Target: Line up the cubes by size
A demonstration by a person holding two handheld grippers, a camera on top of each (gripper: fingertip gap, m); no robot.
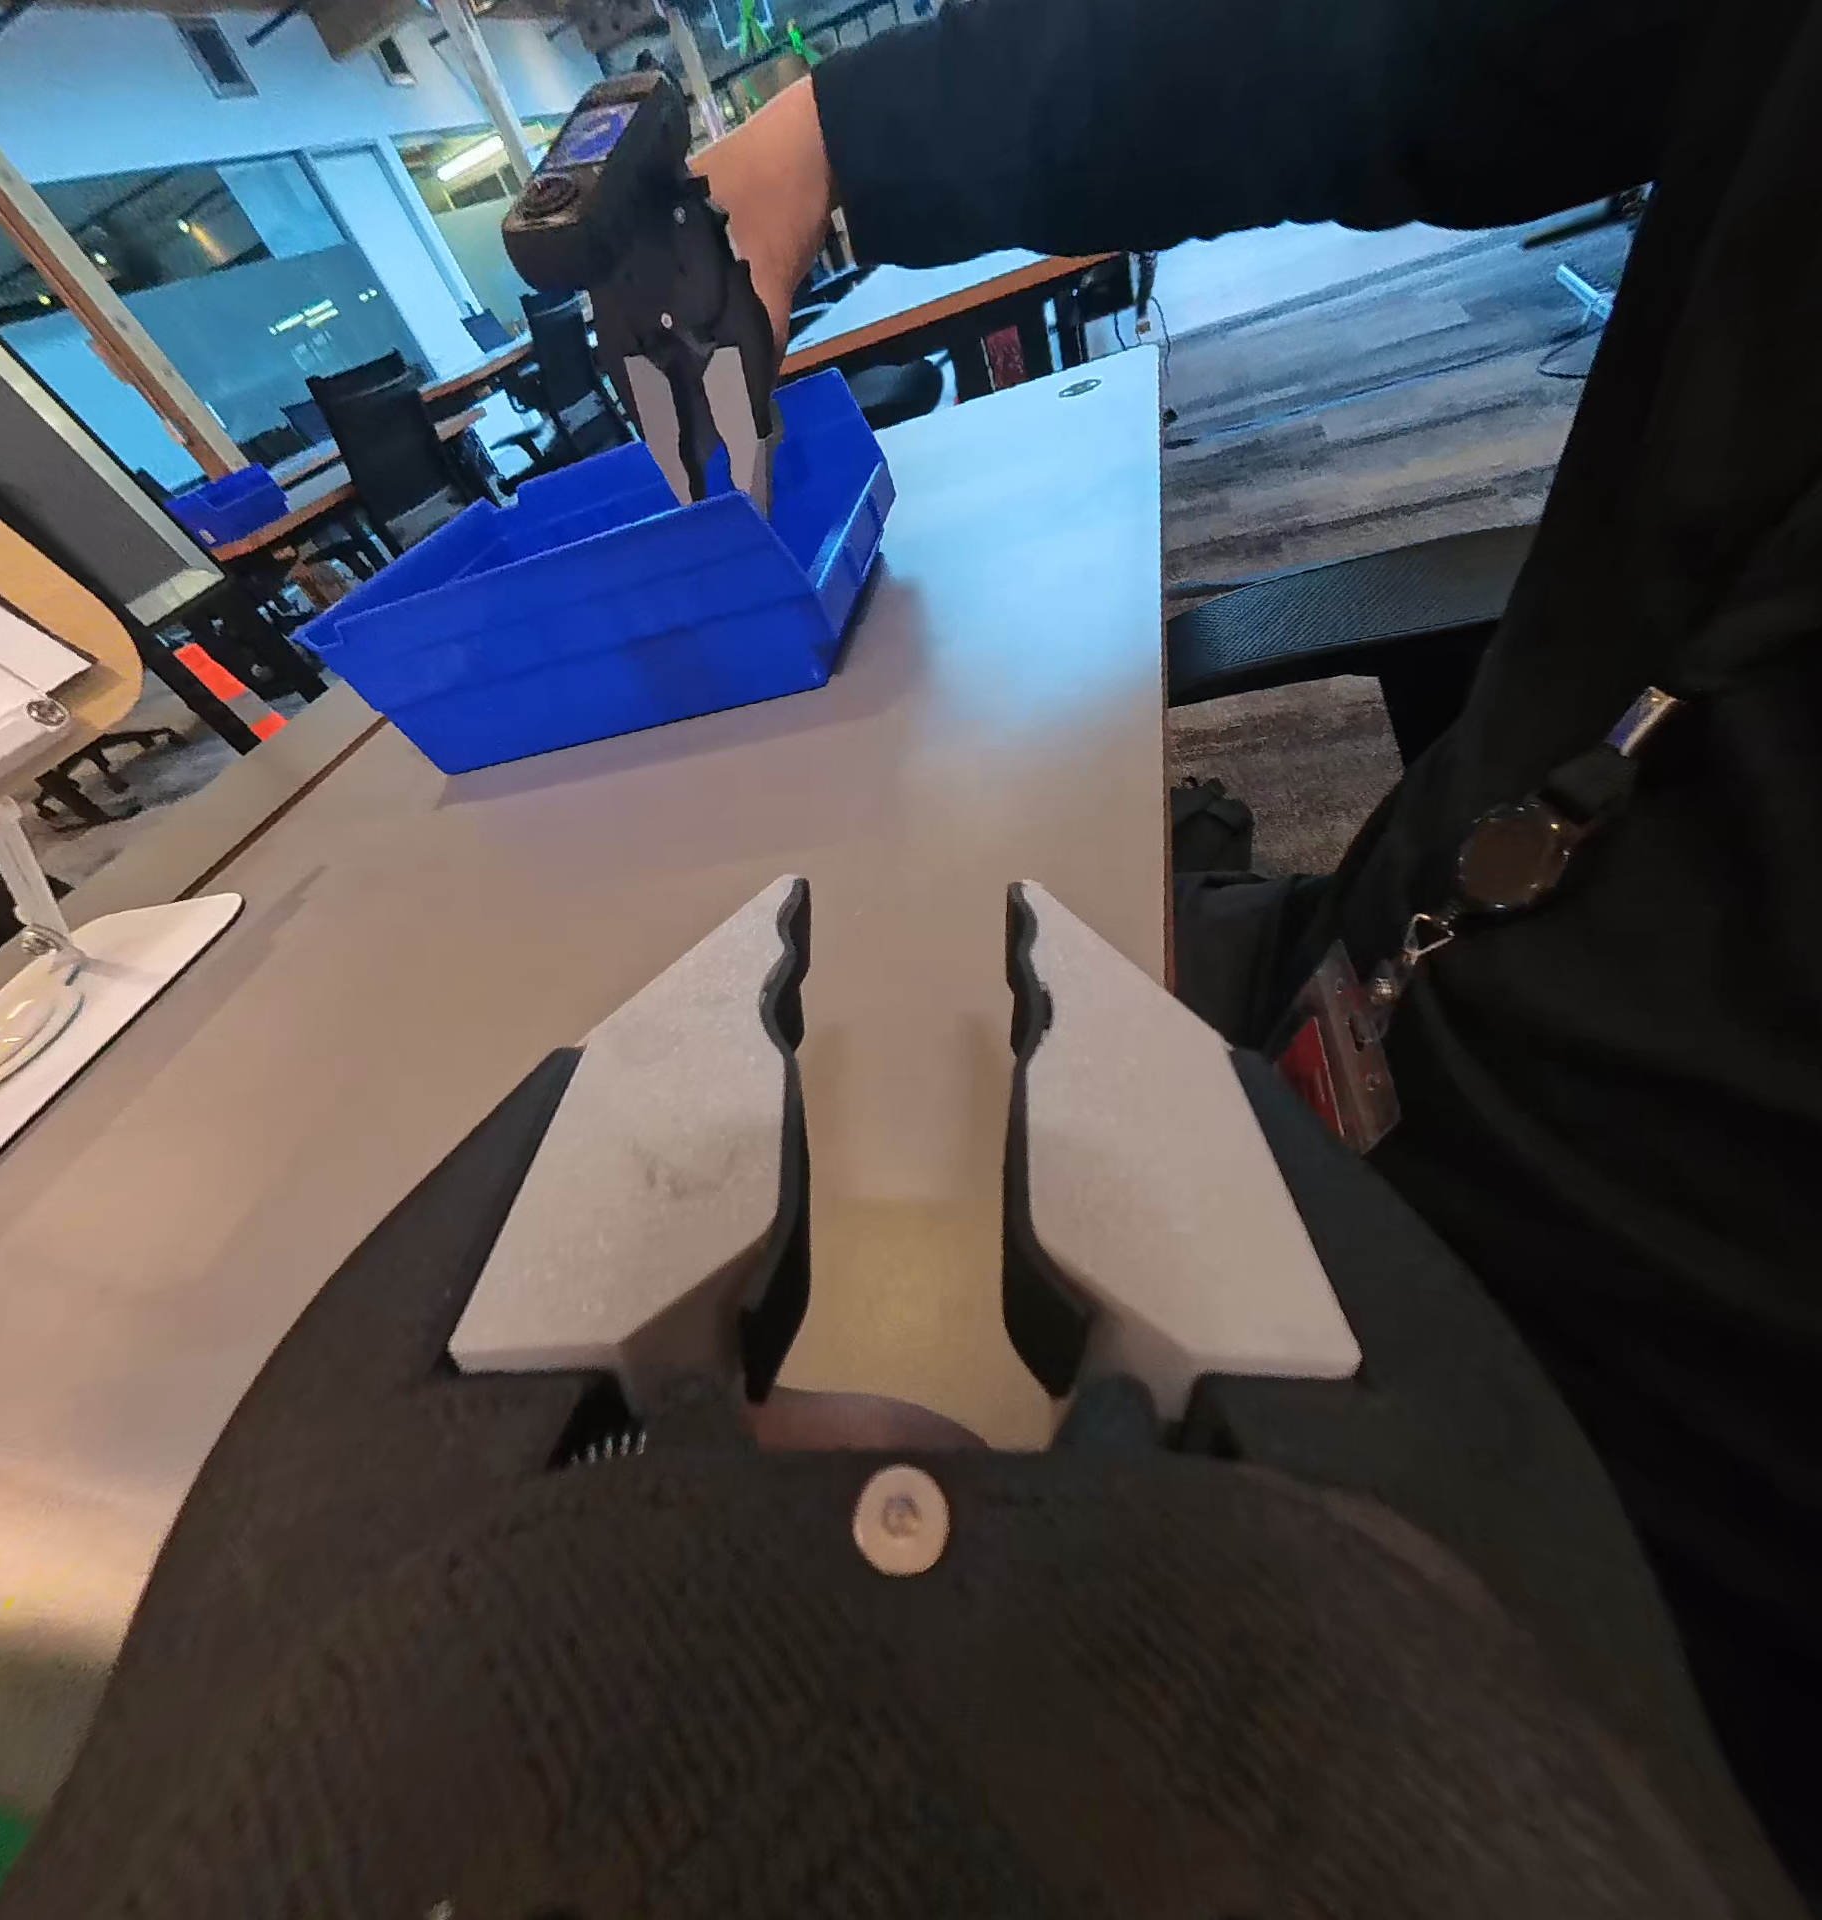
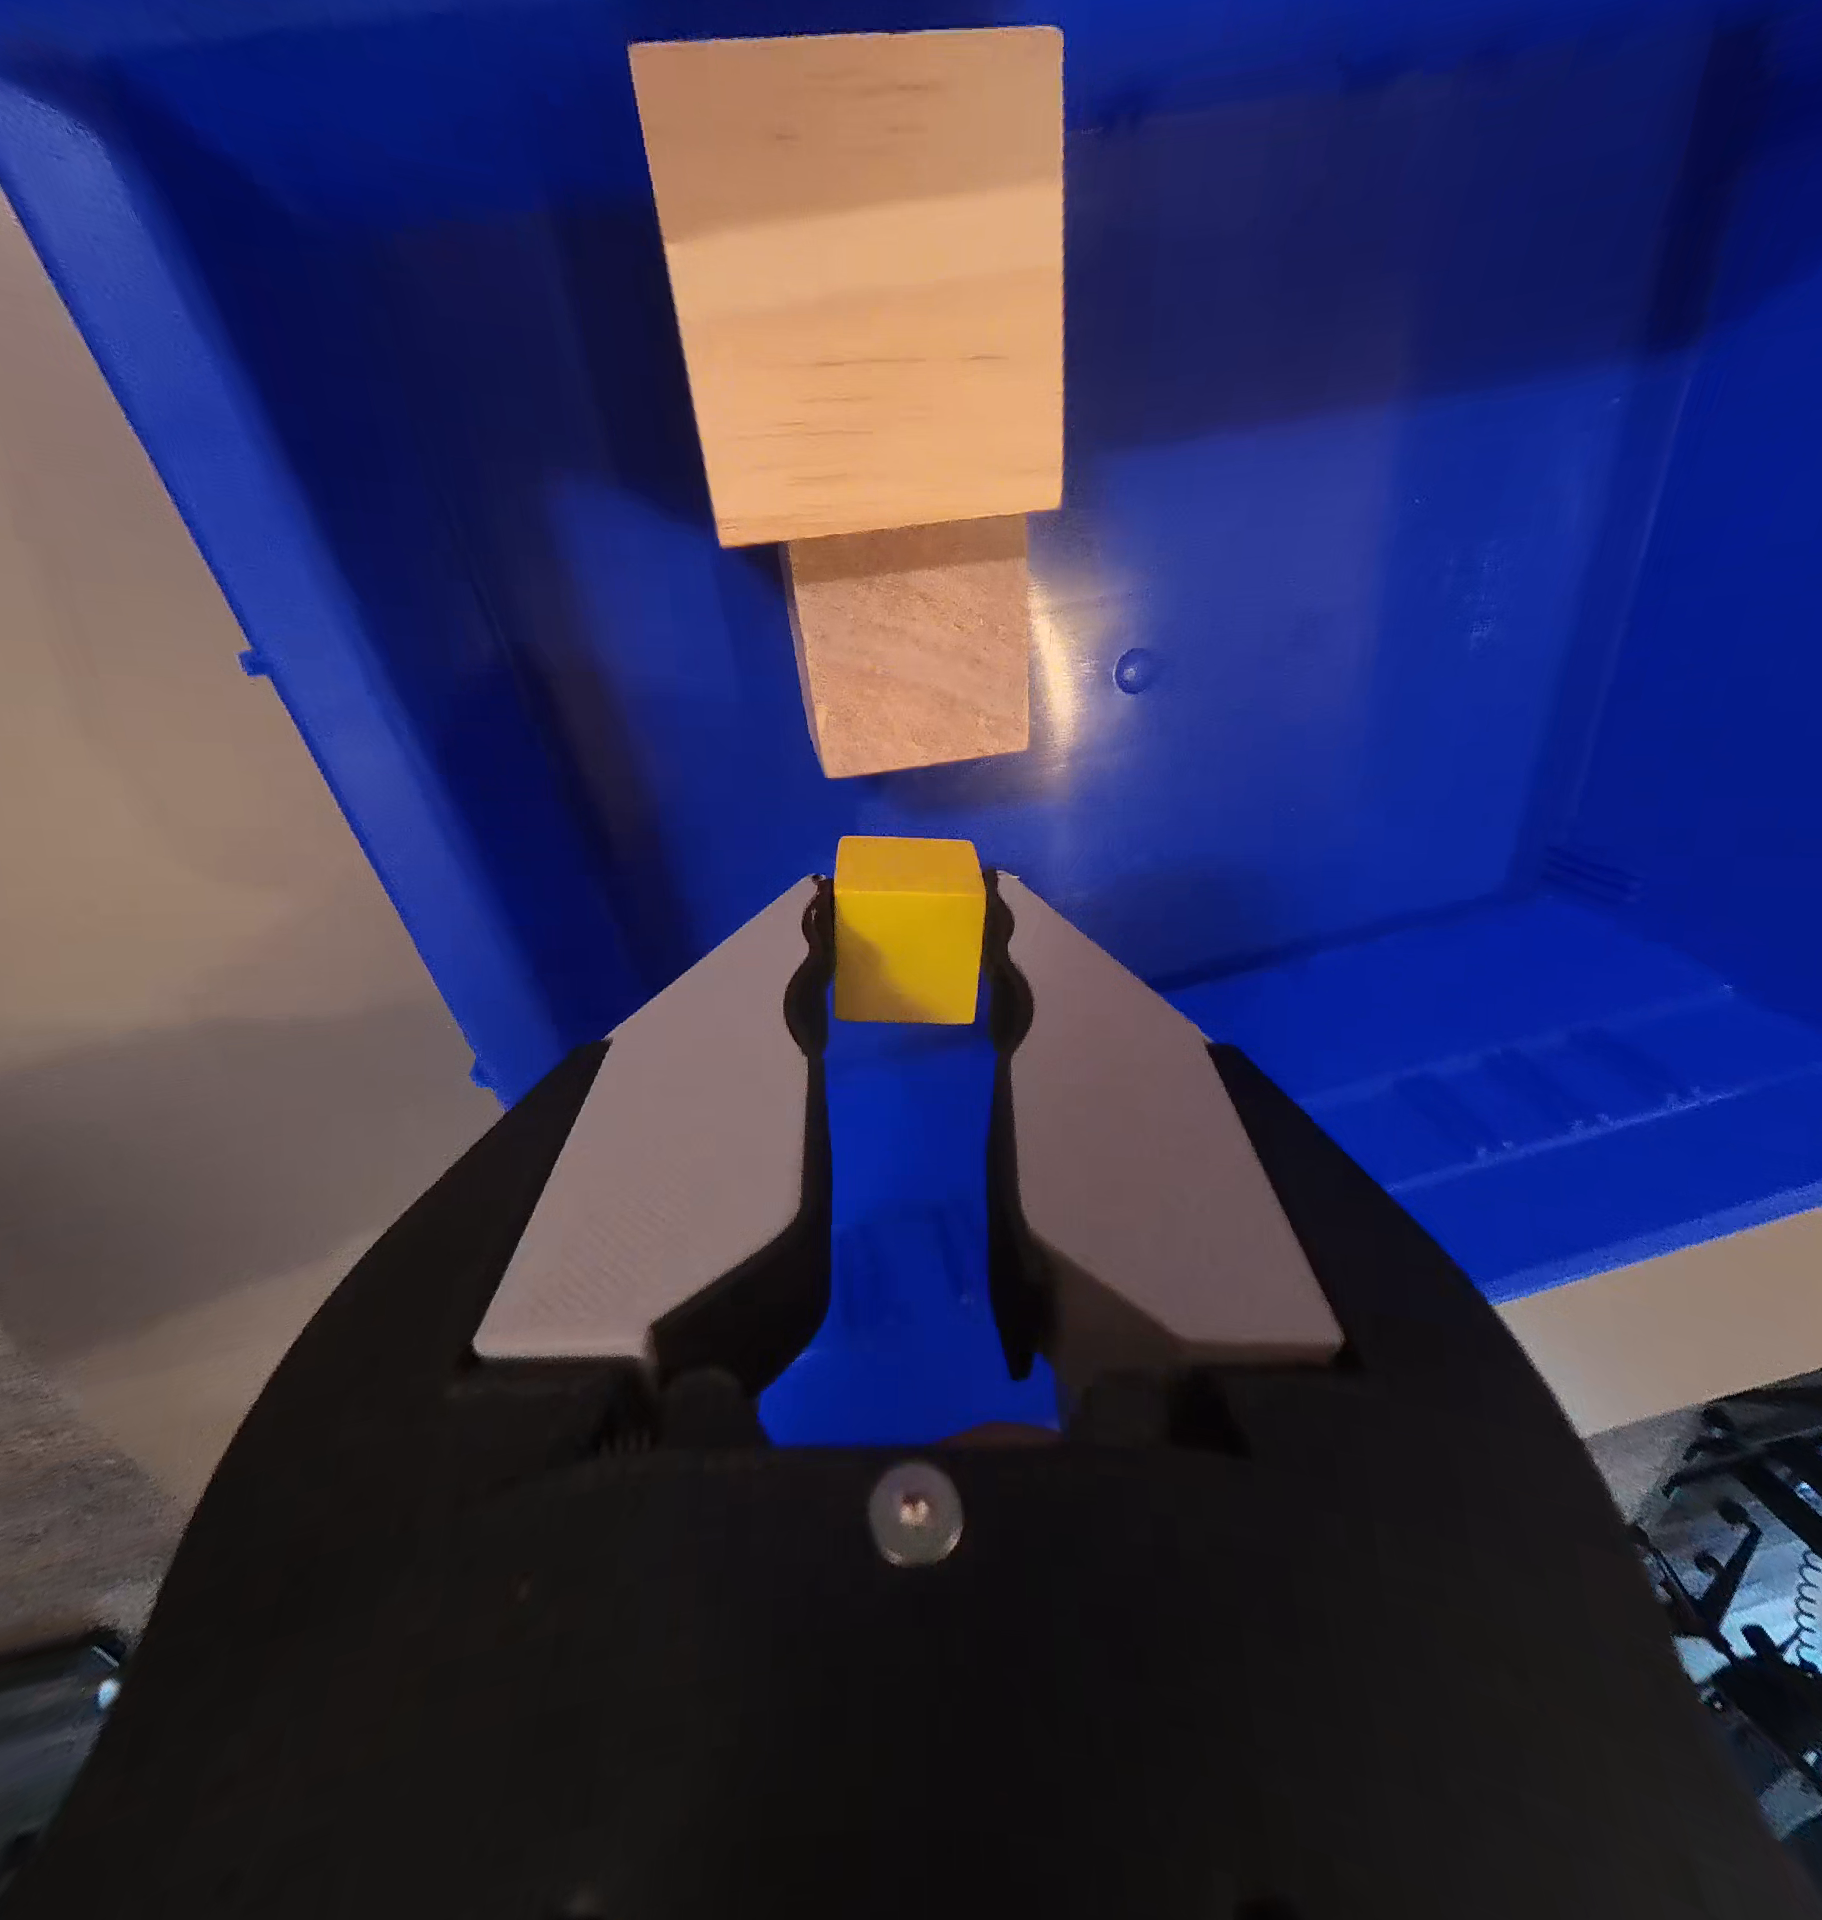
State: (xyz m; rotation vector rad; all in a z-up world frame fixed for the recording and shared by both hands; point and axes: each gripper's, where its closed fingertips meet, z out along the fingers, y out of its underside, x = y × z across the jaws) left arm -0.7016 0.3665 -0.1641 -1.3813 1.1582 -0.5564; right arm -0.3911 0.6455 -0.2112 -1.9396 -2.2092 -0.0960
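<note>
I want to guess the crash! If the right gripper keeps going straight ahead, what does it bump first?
Probably the smaller wooden cube, right ahead of the yellow cube in the right gripper's jaws. The big wooden cube sits behind it. Depth is unclear.

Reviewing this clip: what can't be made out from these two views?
- Bin contents, left wrist view: the blue bin's near wall hides every cube.
- Right gripper fingertips, left wrist view: sunk behind the bin wall.
- Whether the yellow cube is lifted or resting, right wrist view: its underside is hidden.
- Whether the large wooden cube touches the smaller wooden cube: the large one overlaps it.
</note>
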